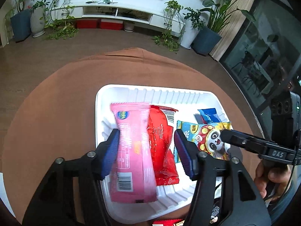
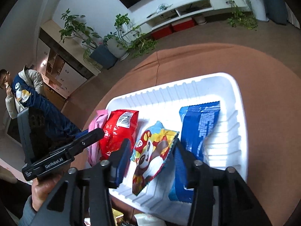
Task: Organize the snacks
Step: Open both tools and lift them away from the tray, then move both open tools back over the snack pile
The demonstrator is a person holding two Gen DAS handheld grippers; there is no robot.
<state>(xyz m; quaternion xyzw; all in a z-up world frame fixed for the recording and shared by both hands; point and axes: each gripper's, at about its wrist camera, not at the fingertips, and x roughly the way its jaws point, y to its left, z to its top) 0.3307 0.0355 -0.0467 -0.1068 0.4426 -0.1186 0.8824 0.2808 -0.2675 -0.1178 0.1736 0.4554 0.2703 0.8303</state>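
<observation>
Left wrist view: left gripper [image 1: 146, 141] jaws apart over the white tray [image 1: 150, 92], blue pads either side of the pink packet [image 1: 131, 150] and the red packet [image 1: 161, 143]. Left pad sits at the pink packet's edge, right pad clear of the red one; nothing clamped. Both packets lie in the tray's left part, pink partly overlapping red. Panda packet [image 1: 208, 139] just right of the right pad, blue packet [image 1: 207, 115] beyond it toward the far right corner. Right gripper's black finger comes in from the right over the panda packet, with a hand [image 1: 272, 180] below it.

Right wrist view: right gripper [image 2: 152, 146] also apart, pads flanking the panda packet [image 2: 150, 154], which lies flat in the tray [image 2: 239, 98]. Its crimped edge runs close to the right pad; contact unclear, no squeeze visible. Blue packet [image 2: 199, 128] just right, partly behind the right finger. Red packet [image 2: 118, 131] left, pink packet [image 2: 96, 131] at the tray's left edge. Left gripper's black finger crosses at left, a hand [image 2: 43, 188] under it. Tray sits on a brown cloth [image 2: 188, 62]. A person [image 2: 20, 92] stands far left; potted plants [image 2: 105, 43] and a white TV unit [image 2: 184, 11] behind.
</observation>
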